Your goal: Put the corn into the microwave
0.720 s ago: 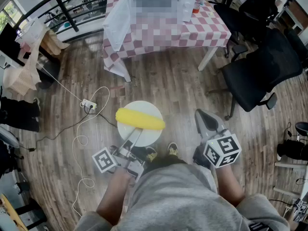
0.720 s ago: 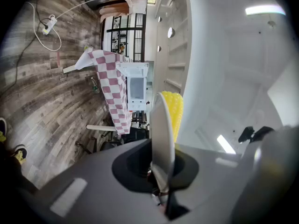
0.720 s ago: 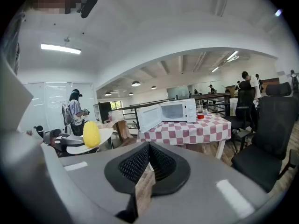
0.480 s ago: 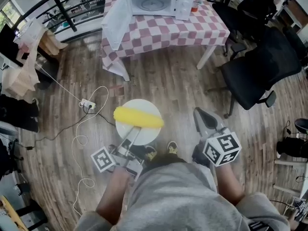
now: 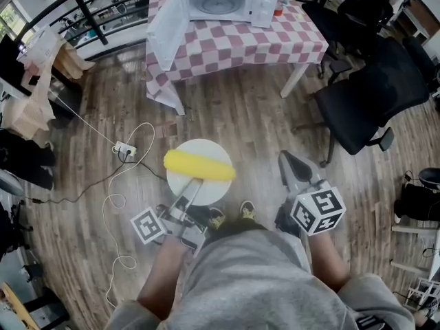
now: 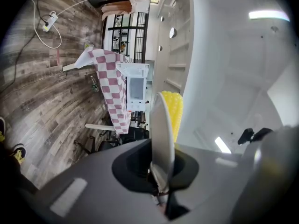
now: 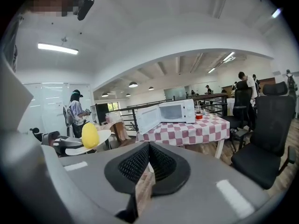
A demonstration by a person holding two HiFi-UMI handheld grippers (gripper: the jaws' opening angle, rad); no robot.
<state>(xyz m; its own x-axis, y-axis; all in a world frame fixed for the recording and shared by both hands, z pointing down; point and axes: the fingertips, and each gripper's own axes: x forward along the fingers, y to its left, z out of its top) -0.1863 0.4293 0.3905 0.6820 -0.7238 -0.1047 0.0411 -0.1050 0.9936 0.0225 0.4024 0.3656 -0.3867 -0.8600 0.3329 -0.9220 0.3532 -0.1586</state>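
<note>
Floor (image 5: 240, 119): grey-brown wood planks throughout, worn in tone. Far centre stands a white-legged table (image 5: 275, 43) under a pink-and-white checked cloth that hangs low on its left side. A black office chair (image 5: 371, 98) stands right of the table, clear of it; further dark chairs sit at the far right. A black metal railing (image 5: 96, 16) runs along the far left. A white power strip (image 5: 126, 148) lies on the floor at left, its cable (image 5: 113, 205) looping nearer. The ceiling (image 7: 154, 27) is white and arched, with a lit strip light (image 7: 57, 48).
</note>
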